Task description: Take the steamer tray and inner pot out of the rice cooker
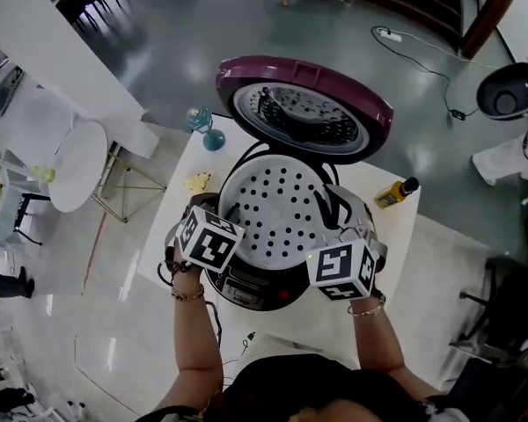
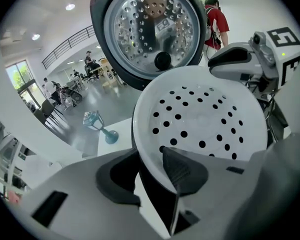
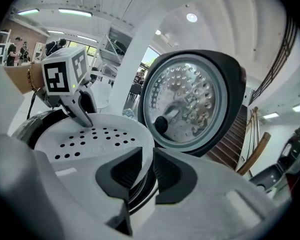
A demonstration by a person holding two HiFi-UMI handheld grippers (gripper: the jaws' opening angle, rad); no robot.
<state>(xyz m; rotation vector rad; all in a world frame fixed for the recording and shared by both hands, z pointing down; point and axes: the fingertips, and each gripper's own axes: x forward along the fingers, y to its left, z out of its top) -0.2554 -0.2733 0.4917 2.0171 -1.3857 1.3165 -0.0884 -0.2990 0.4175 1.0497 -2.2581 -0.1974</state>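
Observation:
The rice cooker [image 1: 246, 293] stands on a white table with its maroon lid [image 1: 304, 104] swung open at the back. A white perforated steamer tray [image 1: 277, 214] lies over its opening and hides the inner pot. My left gripper [image 1: 222, 220] is at the tray's left edge. In the left gripper view the tray [image 2: 205, 114] has its rim pinched between the two dark pads of this gripper [image 2: 150, 171]. My right gripper [image 1: 337, 231] is at the opposite edge, and in the right gripper view it [image 3: 147, 174] is shut on the tray's rim [image 3: 100, 134], just above a shiny metal rim.
On the table [image 1: 405, 227] a teal lamp-shaped ornament [image 1: 207, 130] and a small yellow object [image 1: 198, 181] sit left of the cooker, and an oil bottle [image 1: 396, 192] sits to its right. A round white table [image 1: 75, 165] stands further left. Cables trail at the table's front.

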